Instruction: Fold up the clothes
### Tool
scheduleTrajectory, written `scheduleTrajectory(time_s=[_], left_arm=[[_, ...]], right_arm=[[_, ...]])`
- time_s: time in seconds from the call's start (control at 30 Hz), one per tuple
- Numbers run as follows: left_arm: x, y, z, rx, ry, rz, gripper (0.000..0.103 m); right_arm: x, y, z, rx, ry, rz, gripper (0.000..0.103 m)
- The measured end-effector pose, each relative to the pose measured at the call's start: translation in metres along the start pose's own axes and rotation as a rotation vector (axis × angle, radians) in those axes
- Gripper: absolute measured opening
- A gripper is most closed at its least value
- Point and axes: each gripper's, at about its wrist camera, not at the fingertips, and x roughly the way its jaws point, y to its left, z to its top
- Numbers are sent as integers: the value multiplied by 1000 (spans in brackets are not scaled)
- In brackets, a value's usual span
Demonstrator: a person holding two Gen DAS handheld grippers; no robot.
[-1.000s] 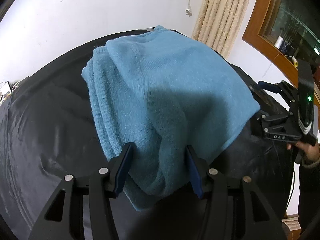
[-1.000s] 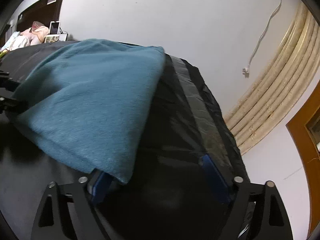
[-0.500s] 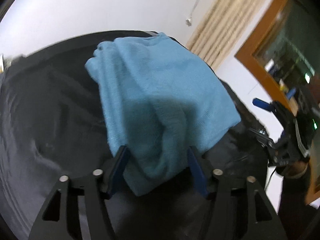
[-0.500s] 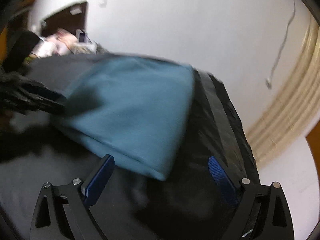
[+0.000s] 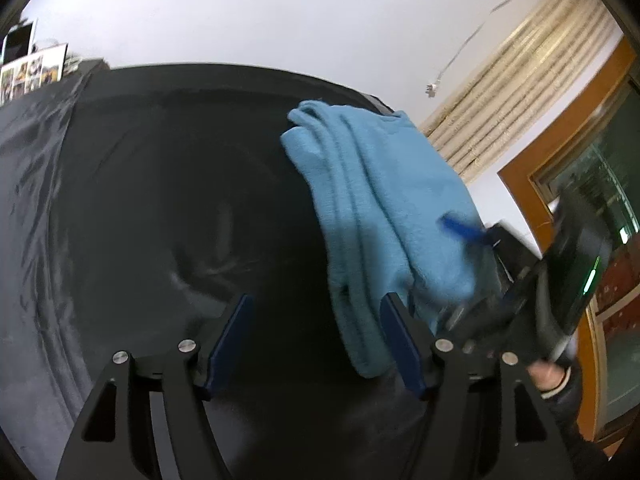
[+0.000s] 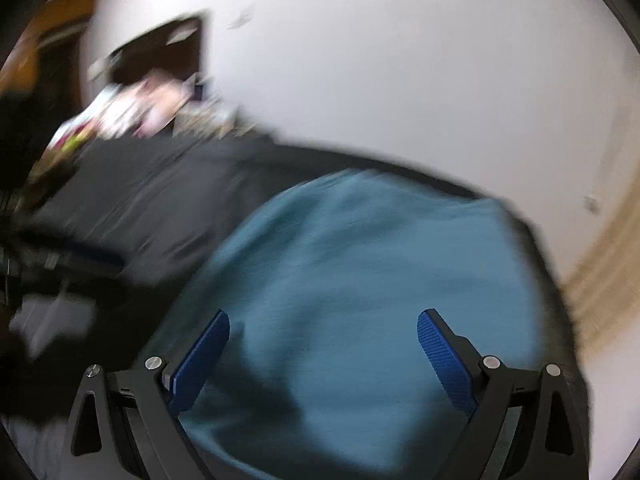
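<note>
A folded light-blue knit garment (image 5: pixel 384 208) lies on the black cloth-covered table (image 5: pixel 160 220), right of centre in the left wrist view. My left gripper (image 5: pixel 316 340) is open and its jaws are opening. The garment's near corner lies just inside its right pad without being pressed. My right gripper (image 6: pixel 324 344) hangs over the garment (image 6: pixel 360 280) with jaws wide and still opening, nothing pinched between them. Its blue fingertip (image 5: pixel 460 230) shows above the garment's right side. The right wrist view is motion-blurred.
A white wall runs behind the table. A beige curtain (image 5: pixel 520 80) and a wooden window frame (image 5: pixel 560 128) stand at the right. Photos (image 5: pixel 32 72) sit at the far left corner. A person's hand (image 5: pixel 548 376) holds the right gripper's body.
My left gripper let go of the garment's near edge and slid left, so the garment now lies to its right. My right gripper swung in over the garment and its jaws widened.
</note>
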Motion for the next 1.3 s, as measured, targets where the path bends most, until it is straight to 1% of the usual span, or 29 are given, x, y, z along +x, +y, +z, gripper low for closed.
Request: scheduleTrajectory(time_s=[0.03, 0.07, 0.13, 0.23, 0.33, 0.5, 0.63, 0.8, 1.0, 1.2, 1.3], left_arm=[[1, 4, 1, -11, 6, -4, 72], [3, 7, 2, -20, 12, -8, 72], [7, 8, 4, -31, 21, -11, 72], [11, 12, 2, -54, 41, -17, 75], [14, 13, 0, -70, 55, -15, 76], [13, 8, -4, -51, 51, 3, 77], [14, 7, -5, -41, 50, 4, 77], [13, 7, -5, -40, 46, 1, 78], [13, 7, -6, -37, 47, 6, 78], [17, 1, 8, -75, 67, -50, 78], [19, -18, 24, -33, 57, -74, 78]], right_arm=[[6, 13, -2, -67, 11, -48, 103], [7, 16, -3, -73, 17, -57, 103], [8, 13, -2, -43, 24, -50, 103], [8, 9, -5, -48, 7, -29, 103], [8, 8, -6, -45, 6, -37, 103], [1, 13, -7, -34, 1, -51, 103], [-7, 15, -2, 3, -12, -60, 103], [4, 15, 4, -4, 1, -67, 103], [8, 11, 3, -8, -11, -53, 103], [3, 10, -1, 1, -21, -44, 103], [-11, 7, -6, 22, -45, -19, 103]])
